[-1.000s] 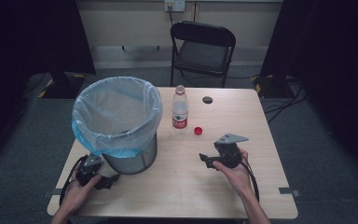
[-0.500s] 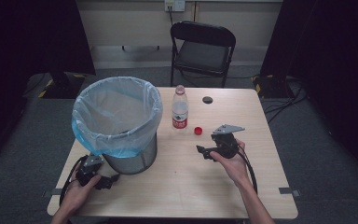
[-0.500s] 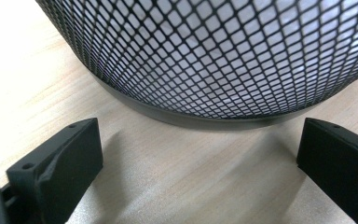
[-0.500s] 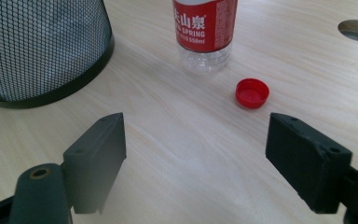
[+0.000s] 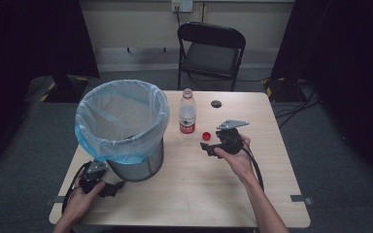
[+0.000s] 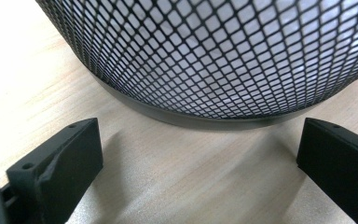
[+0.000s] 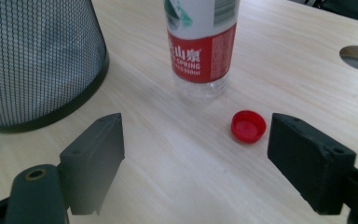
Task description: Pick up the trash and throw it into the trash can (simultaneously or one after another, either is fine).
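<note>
Both grippers are spreading their fingers empty: the right gripper (image 5: 208,148) is nearing the small red plastic cap (image 7: 248,126) beside the uncapped clear bottle (image 5: 187,111) on the surface, likely its next pick, while the left gripper (image 5: 110,189) is resting by the mesh bin (image 5: 126,145).

The right gripper (image 5: 207,148) is now closer to the red cap (image 5: 206,135) and the bottle (image 5: 187,113).

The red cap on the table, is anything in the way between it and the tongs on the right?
Nothing visible is. The red cap lies on bare table just ahead of the open right tongs. The bottle stands behind the cap, farther away, not between them.
</note>
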Demonstrator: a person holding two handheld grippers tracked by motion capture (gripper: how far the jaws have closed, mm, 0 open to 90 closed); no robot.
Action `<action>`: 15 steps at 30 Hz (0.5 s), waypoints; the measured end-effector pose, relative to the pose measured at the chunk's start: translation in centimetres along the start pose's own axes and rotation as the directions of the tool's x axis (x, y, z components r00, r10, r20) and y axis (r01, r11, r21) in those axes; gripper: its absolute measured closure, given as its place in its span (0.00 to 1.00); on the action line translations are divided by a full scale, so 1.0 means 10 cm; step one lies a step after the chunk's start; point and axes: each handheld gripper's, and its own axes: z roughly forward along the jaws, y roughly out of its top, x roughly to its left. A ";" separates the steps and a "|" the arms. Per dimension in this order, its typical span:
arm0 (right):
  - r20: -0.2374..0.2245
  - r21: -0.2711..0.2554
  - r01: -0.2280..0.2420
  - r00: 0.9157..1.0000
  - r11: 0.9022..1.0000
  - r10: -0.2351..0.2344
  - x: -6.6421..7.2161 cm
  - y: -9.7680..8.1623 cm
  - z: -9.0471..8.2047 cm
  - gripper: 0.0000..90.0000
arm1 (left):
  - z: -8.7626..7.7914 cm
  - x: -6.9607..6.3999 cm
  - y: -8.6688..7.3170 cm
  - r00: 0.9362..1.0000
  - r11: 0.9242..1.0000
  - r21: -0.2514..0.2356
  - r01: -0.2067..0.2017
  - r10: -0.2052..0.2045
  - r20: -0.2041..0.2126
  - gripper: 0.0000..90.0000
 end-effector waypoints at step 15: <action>-0.019 0.015 0.030 0.999 0.999 -0.030 -0.04 0.33 0.25 0.20 | 0.00 0.00 0.00 1.000 1.000 0.003 0.000 0.000 -0.003 0.00</action>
